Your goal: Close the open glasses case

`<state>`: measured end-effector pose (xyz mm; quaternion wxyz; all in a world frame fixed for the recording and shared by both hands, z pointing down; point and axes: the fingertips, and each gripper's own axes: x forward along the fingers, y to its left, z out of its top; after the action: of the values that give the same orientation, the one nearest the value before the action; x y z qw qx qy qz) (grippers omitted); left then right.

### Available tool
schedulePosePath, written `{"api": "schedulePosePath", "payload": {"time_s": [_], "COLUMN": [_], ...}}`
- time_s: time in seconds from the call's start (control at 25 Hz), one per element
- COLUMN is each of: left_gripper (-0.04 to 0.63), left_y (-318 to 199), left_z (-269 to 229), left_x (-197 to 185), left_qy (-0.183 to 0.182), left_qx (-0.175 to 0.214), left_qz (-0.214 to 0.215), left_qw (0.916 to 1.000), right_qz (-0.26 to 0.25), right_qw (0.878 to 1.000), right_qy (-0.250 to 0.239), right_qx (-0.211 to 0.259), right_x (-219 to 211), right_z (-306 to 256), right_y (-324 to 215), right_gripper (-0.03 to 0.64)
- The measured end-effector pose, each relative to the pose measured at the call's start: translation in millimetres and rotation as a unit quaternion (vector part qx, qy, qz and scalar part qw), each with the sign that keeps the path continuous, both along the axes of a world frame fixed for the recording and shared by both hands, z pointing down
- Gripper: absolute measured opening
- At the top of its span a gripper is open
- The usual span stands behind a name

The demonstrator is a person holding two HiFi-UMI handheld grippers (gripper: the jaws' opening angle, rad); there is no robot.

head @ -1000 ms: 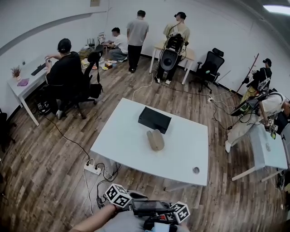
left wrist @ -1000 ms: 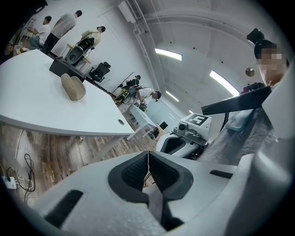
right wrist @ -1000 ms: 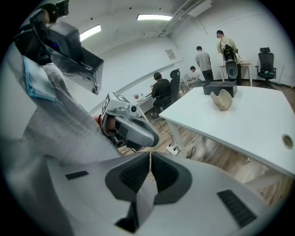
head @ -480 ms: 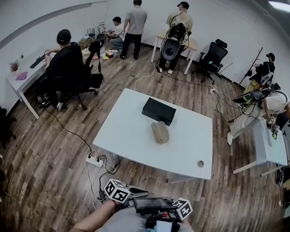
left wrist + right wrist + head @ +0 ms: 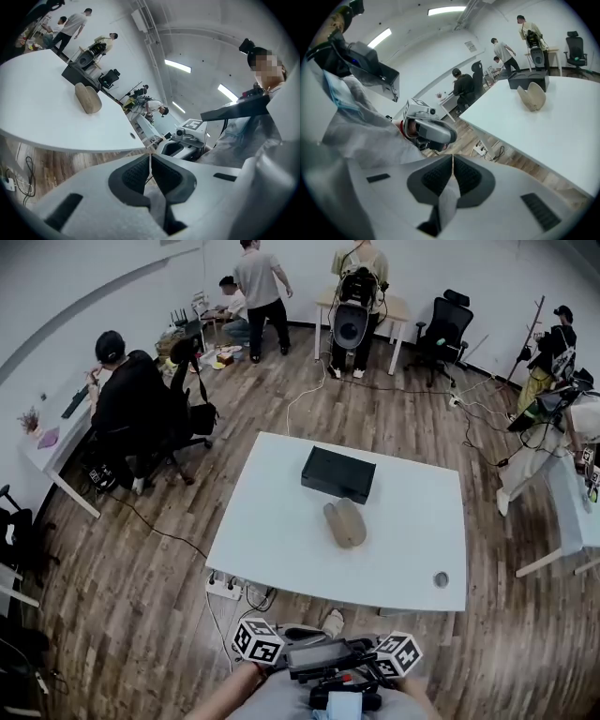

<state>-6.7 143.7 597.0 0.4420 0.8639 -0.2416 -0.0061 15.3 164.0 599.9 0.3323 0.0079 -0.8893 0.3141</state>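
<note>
While both grippers hang short of the table (image 5: 272, 540): glasses case (image 5: 345, 522), open, mid-table, just beside a black box (image 5: 338, 473).
Left gripper (image 5: 150, 157), right gripper (image 5: 453, 157): jaws closed, empty. Risk: a one-sided push likely skids the case across the smooth top rather than shutting it.

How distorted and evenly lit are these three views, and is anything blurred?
Head view: heavy fisheye bends wood floorboards; soft even light, white rectangular table and tan glasses case sharp. Left gripper view: round black vignette, bright ceiling light strips, a mosaic patch over one person. Right gripper view: same vignette, table edge curved.
</note>
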Motion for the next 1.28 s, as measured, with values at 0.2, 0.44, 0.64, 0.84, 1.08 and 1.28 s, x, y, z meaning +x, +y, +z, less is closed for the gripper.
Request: {"api": "schedulePosePath", "payload": {"time_s": [0.2,0.44,0.64,0.84,1.08,1.28], "left_gripper": [0.020,0.020,0.020,0.119,0.176,0.138], "left_y": [-47,-141,-227,-293,-333,-354], "left_z": [2,-32,-59,-37,24,70], "left_x": [-1,-3,-21,-27,-39,-29], "left_qy": [-0.013,-0.047,-0.206,-0.351,-0.483,-0.525], "left_qx": [-0.005,0.092,0.273,0.346,0.404,0.432], "left_qz": [0.022,0.046,0.151,0.270,0.417,0.510], "left_qw": [0.9997,0.9936,0.9276,0.8271,0.6558,0.5273], "right_qz": [0.009,0.043,0.073,0.121,0.198,0.247], "right_qw": [1.000,0.999,0.997,0.992,0.980,0.968], "right_qy": [-0.003,-0.024,-0.037,-0.037,-0.020,-0.008], "right_qx": [-0.005,-0.007,-0.011,-0.009,-0.024,-0.033], "right_x": [-1,13,16,32,48,63], "right_z": [-5,-11,-8,-10,-10,-5], "right_y": [-55,-125,-157,-178,-182,-182], "right_gripper": [0.031,0.031,0.031,0.031,0.031,0.031]}}
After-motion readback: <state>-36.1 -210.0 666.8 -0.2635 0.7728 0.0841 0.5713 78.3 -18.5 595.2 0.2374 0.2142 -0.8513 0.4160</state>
